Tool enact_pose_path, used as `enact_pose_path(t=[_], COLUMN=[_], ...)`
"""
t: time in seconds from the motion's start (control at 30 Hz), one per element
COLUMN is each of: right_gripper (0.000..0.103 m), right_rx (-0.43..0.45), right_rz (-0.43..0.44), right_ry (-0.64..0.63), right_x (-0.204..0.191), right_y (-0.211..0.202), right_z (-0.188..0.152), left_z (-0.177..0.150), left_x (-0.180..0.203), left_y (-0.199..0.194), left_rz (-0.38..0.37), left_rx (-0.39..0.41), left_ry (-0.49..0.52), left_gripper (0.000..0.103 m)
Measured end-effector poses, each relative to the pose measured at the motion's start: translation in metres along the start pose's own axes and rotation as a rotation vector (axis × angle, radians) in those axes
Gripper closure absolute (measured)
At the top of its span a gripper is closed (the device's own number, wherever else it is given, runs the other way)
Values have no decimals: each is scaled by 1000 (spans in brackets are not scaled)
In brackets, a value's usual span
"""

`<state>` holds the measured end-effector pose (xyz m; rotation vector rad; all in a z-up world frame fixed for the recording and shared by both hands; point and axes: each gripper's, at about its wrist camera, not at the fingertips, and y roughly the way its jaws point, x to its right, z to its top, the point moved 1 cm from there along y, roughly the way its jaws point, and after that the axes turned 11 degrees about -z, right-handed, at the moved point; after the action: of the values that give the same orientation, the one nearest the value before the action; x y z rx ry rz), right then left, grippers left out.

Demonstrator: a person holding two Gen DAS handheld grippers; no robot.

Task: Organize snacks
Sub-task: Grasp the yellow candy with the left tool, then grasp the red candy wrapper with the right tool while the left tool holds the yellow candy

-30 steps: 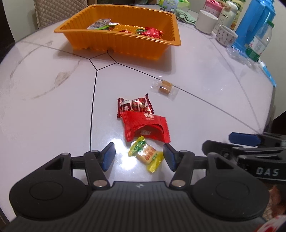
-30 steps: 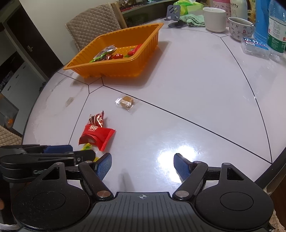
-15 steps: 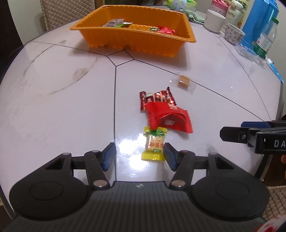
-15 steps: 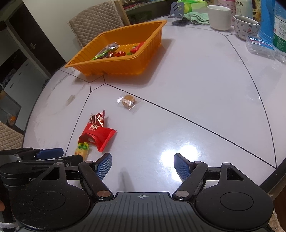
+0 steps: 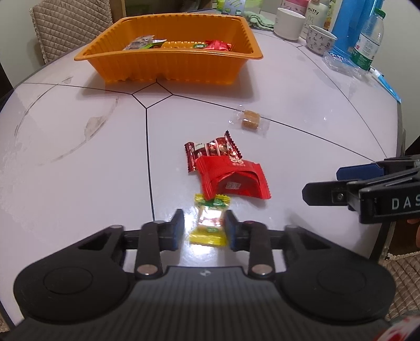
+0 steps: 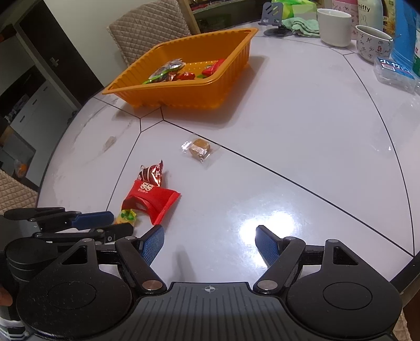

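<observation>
A yellow-and-green wrapped candy point(image 5: 210, 223) lies on the white table between the fingers of my left gripper point(image 5: 204, 213). The jaws are closing. The right pad is at the wrapper's edge, and a thin strip of table shows at the left pad. A red packet point(image 5: 233, 178) overlaps the candy's far end, with a small dark red wrapper point(image 5: 212, 150) behind it. A clear-wrapped brown cube point(image 5: 249, 120) lies farther off. The orange tray point(image 5: 168, 65) at the back holds several snacks. My right gripper point(image 6: 209, 230) is open over bare table, right of the candy point(image 6: 126, 216) and the left gripper point(image 6: 105, 223).
Two cups point(image 5: 290, 23), a water bottle point(image 5: 367, 39), a blue container point(image 5: 349, 23) and a clear plastic box point(image 6: 393, 73) crowd the table's far right. A quilted chair point(image 6: 149, 34) stands behind the tray. The table's rounded edge point(image 5: 399, 147) curves close on the right.
The left gripper's jaws have narrowed from wide apart to just beside the yellow candy. The right gripper has stayed open and nearly still.
</observation>
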<state>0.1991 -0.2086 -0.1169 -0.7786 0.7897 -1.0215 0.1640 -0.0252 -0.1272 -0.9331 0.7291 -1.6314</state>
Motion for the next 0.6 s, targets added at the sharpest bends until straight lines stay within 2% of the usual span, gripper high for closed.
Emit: enact_pose_path(t=[0.03,0.23,0.4,0.5,0.6], right_gripper=[27,27,27,28,28], right_rx=[0,26,75,100,128], right_rz=[2,31,33,77,113], right_ry=[-2,-49,-99,-123,-203], right_x=[0,-8,-16,-19,-30], right_y=[0,4,10,12,14], right_z=[0,2,10,18,21], left_z=[1,-1,-3,-2,0], left_x=[-1,-14,-36,-52,-69], left_y=[0,-7,-19,-29,-40], left_rz=[-4,0,40,67,89], left_rx=[2,5,22,44,69], left_ry=[-4,-48,-114,-160,-212], left_gripper=[84,84,84,84,84])
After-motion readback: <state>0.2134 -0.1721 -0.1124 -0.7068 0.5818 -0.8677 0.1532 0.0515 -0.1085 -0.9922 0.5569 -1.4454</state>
